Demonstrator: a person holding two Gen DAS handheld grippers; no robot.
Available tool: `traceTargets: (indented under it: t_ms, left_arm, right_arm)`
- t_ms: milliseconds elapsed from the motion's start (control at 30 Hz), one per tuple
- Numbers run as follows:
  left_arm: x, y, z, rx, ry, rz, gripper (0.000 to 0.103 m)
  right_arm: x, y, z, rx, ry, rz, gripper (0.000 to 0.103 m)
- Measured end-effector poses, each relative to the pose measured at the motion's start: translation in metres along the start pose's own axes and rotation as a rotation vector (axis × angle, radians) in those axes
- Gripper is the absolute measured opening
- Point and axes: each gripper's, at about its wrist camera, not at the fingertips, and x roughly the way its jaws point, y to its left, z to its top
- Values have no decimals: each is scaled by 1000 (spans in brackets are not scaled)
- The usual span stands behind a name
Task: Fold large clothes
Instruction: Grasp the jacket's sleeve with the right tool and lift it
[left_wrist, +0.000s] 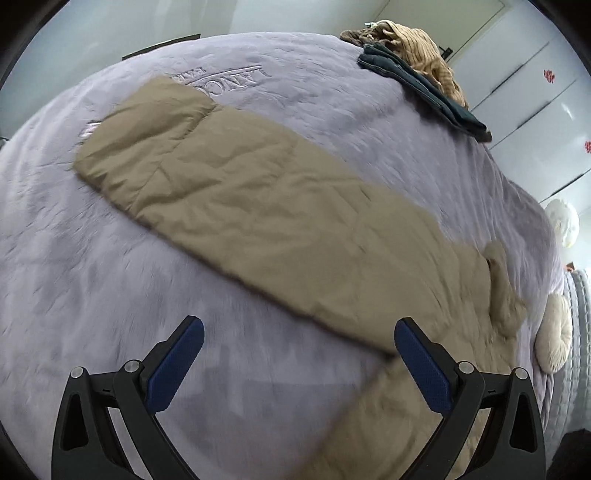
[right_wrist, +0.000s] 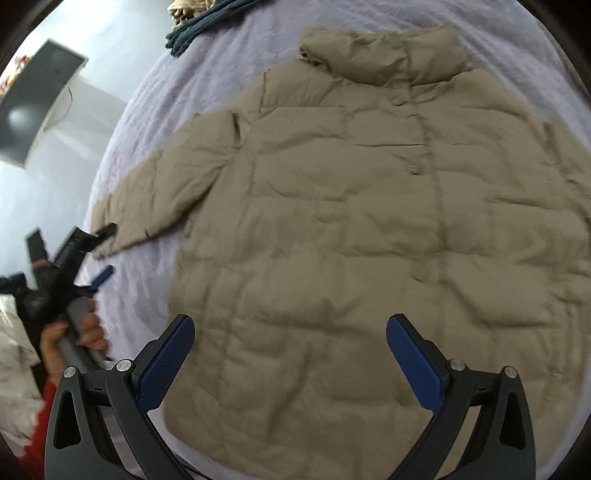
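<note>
**Jacket laid flat, both grippers spread, sleeve fold likely next**

Right wrist view, far left: a hand (right_wrist: 74, 338) holds the left gripper (right_wrist: 105, 254), jaws apart, just beside the sleeve cuff (right_wrist: 110, 230), probably lining up a grab. Centre: tan jacket (right_wrist: 351, 221) lies flat, front up, on the purple bedspread (right_wrist: 147, 110), ready for folding. Bottom: right gripper (right_wrist: 290, 332) spread wide, empty, above the hem. Upper left: other clothes (right_wrist: 188, 31) piled aside.
</note>
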Motion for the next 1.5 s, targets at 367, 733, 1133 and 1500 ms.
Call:
traceTargets:
  t_ms: [367,733,1133,1500]
  left_arm:
    - [61,46,50,-184,-46,-103,103]
    - [69,50,86,-153,-56,-60,12]
    - [-22,-79,87,252,-191,-271,9]
    - [15,-263,-7,666,-28,-386,9]
  right_arm:
    - [59,24,50,-25,-47,49,72]
    - [102,59,103,16,-114,223,24]
    - [169,72,109,6,-8,222,20]
    - [58,-40,88,160,-138,178,20]
